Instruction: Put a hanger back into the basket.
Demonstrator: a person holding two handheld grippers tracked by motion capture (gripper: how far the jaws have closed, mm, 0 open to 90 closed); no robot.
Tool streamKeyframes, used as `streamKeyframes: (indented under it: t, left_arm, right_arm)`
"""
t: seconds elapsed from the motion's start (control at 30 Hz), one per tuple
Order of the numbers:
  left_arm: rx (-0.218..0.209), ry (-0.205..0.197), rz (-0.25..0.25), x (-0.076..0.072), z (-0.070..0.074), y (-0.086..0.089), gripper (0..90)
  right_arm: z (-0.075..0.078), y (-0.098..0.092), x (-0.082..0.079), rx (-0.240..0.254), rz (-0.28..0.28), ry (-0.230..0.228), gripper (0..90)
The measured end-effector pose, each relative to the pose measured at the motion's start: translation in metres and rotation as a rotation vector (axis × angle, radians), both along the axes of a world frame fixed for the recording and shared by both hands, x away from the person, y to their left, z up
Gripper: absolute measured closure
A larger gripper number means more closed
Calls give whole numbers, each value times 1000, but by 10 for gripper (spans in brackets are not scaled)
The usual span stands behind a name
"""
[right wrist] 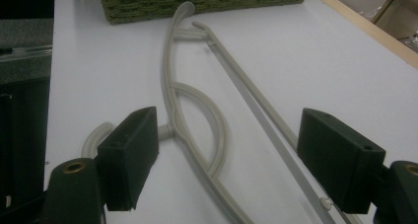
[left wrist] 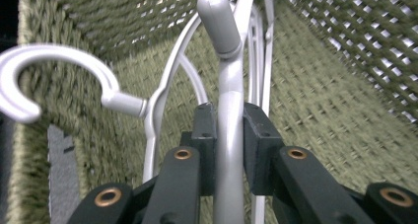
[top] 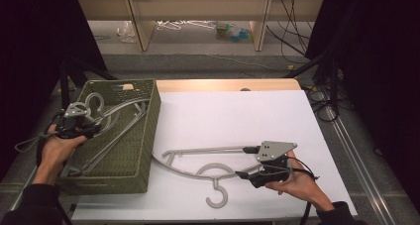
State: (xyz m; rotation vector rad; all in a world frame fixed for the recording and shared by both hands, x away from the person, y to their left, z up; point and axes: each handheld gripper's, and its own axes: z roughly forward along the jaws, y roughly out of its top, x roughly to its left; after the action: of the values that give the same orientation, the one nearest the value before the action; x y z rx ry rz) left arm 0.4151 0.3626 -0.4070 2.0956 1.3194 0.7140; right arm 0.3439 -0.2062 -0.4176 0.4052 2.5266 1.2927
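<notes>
The left claw is pinching a pale grey hanger by its bar, pads pressed on either side, down inside the green woven basket at the left of the table. At least one more hanger lies in there beside it, its hook curling off to the side; how many are stacked below I can't tell.

The right claw is spread wide, resting low over the one hanger left on the table, whose hook points toward the person and whose far end lies just beside the basket's near wall. Its pads straddle the frame without touching it.

By my reading, one hanger is being set into the basket. Next the left claw should let go and lift clear, then the right should close on the hanger and carry it over.

Count: two claws, one basket, one hanger outside, two visible inside.
</notes>
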Motion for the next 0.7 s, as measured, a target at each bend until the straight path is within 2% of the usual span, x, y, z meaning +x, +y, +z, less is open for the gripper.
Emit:
streamKeyframes:
  t: [0.2, 0.23, 0.27, 0.37, 0.4, 0.47, 0.5, 0.57, 0.6, 0.63, 0.67, 0.7]
  left_arm:
    - [-13, 10, 43, 2, -3, 5, 769]
    - [-4, 9, 51, 3, -4, 5, 768]
    - [25, 9, 71, 4, -5, 5, 764]
    - [44, 14, 84, 5, -7, 8, 752]
    - [29, 17, 108, 4, -8, 8, 749]
    - [31, 25, 117, 4, -8, 10, 726]
    - [18, 17, 146, 1, -8, 13, 674]
    - [17, 10, 140, 0, -7, 14, 668]
    - [3, 6, 150, -3, -6, 14, 668]
    - [9, -5, 135, -4, -5, 15, 651]
    - [-3, -27, 110, -11, -2, 11, 626]
    - [-3, -27, 110, -11, -2, 11, 607]
  right_arm:
    - [0, 0, 0, -2, 0, 1, 249]
    - [0, 0, 0, -2, 1, 1, 249]
    - [0, 0, 0, 0, 0, 6, 249]
    - [0, 0, 0, -1, -1, 6, 249]
    - [0, 0, 0, -2, 0, 8, 249]
    - [0, 0, 0, 0, 0, 5, 249]
    - [0, 0, 0, 1, -3, 7, 249]
    - [0, 0, 0, -1, -4, 9, 249]
    - [-1, 0, 0, -2, -3, 8, 249]
    - [-1, 0, 0, -2, -2, 7, 249]
    - [-1, 0, 1, -5, -1, 6, 249]
    - [-1, 0, 1, -5, -1, 6, 249]
